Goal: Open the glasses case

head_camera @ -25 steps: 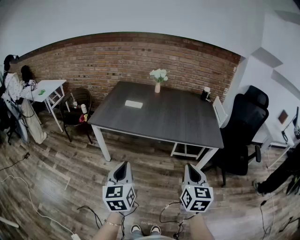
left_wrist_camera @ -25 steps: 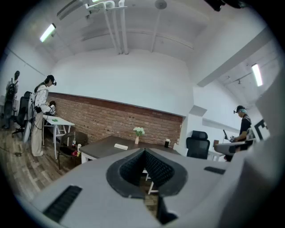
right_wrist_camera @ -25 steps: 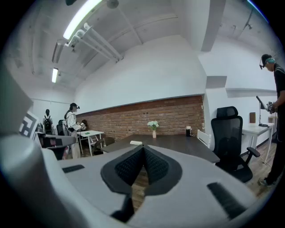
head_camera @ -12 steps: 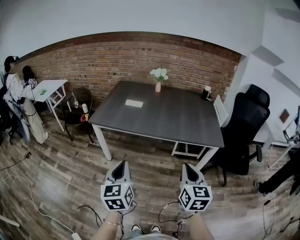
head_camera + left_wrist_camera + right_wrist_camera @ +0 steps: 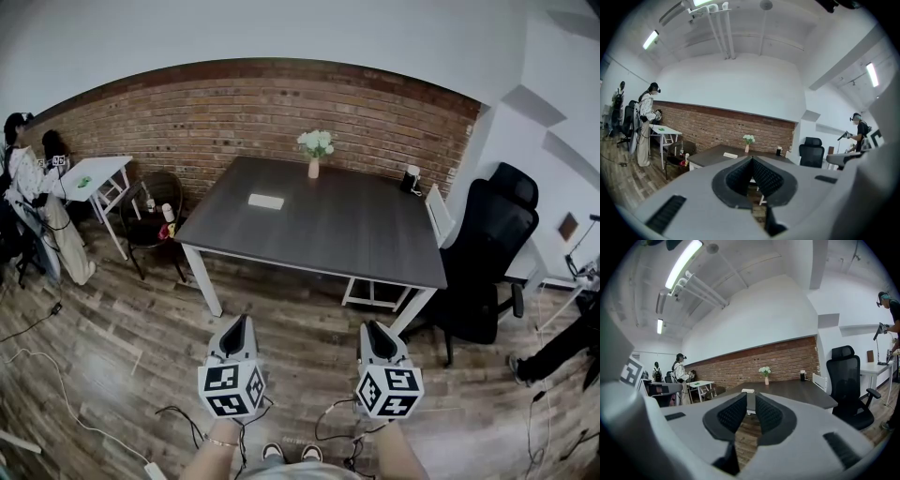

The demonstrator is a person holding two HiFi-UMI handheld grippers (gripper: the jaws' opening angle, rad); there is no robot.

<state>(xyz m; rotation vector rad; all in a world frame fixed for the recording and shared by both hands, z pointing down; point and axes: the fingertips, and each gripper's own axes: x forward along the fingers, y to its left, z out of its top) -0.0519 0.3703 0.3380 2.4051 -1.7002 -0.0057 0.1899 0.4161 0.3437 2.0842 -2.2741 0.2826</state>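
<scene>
The glasses case (image 5: 266,201) is a flat white box lying on the far left part of the dark table (image 5: 375,244). It also shows small and distant as the case (image 5: 730,155) and the case (image 5: 747,391). Both grippers hover over the wooden floor, well short of the table, pointing towards it. My left gripper (image 5: 240,325) has its jaws meeting at the tips, shut on nothing (image 5: 751,159). My right gripper (image 5: 372,328) has a narrow gap between its jaws, which are opening with nothing between them (image 5: 750,401).
A vase of white flowers (image 5: 315,150) and a dark cup (image 5: 411,180) stand at the table's back edge. A black office chair (image 5: 492,253) and a white chair (image 5: 436,220) are at its right. A brown chair (image 5: 155,220), a small white table (image 5: 94,178) and a person (image 5: 23,178) are at the left. Cables (image 5: 178,422) lie on the floor.
The head view has shifted slightly, so the table sits a little higher in the picture. Both grippers keep their places in front of the table.
</scene>
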